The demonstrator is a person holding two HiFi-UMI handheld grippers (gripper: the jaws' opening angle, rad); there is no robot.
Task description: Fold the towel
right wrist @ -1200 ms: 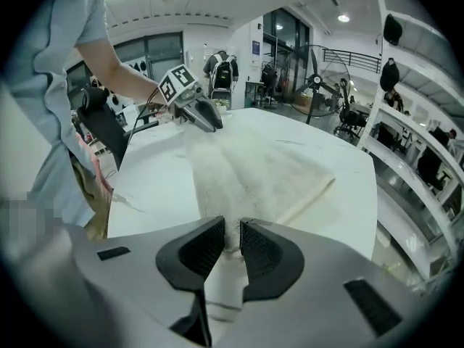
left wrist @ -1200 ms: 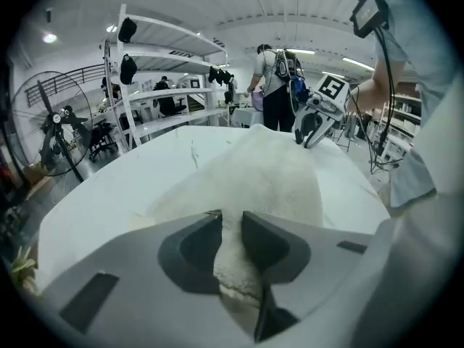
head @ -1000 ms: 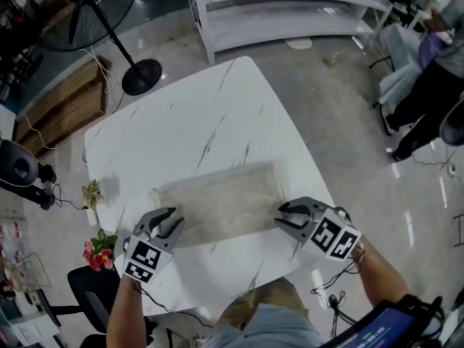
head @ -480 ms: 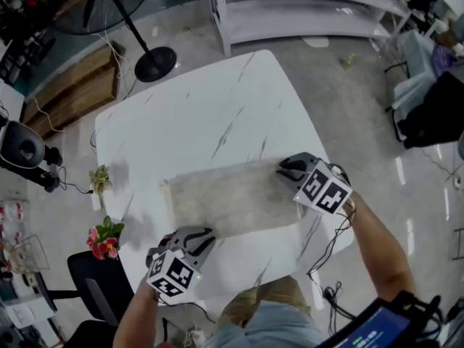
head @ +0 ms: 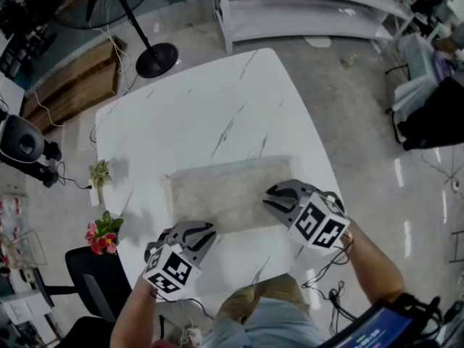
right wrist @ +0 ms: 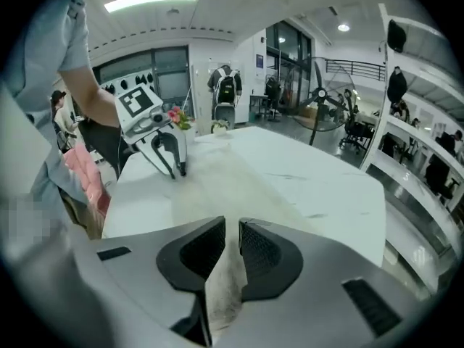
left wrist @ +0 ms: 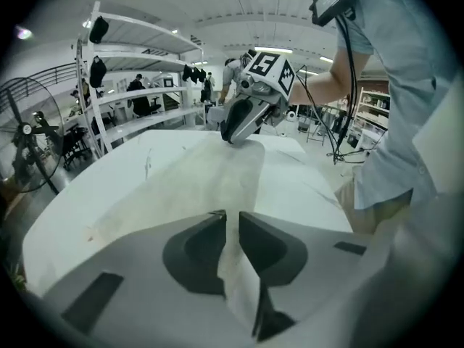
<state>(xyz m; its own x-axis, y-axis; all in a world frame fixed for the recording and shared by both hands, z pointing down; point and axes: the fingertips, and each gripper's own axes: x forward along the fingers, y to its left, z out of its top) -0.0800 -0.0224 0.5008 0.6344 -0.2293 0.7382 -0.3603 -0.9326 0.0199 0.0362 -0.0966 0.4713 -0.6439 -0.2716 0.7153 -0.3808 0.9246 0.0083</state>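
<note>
Two hand-held grippers, both clamped on the towel.

Left hand-held gripper: jaws just closing further, nearly together, a pinched strip of pale cloth standing up between the pads. Grip at the towel's near edge, toward its left end. Marker cube toward the person, forearm behind it.

Right hand-held gripper: jaws just easing slightly apart, yet close together, with a raised fold of towel nipped between the ribbed pads. Grip on the towel's right part, near side.

Towel: pale, mottled, long rectangle, spread flat across the near half of the counter except for the two lifted pinches. Long sides crosswise to the person.

Counter: white marble pattern with thin dark veins, rounded corners, far half bare.

Surroundings, beyond the counter:
- White shelf rack on the far side; a few dark items on its upper shelves in the left gripper view, too small to tell.
- Fan stand with round black base at the far left.
- Pink flowers and a small pale plant just beside the counter's left edge; any pot or vase not to be made out.
- Black chair at lower left.
</note>
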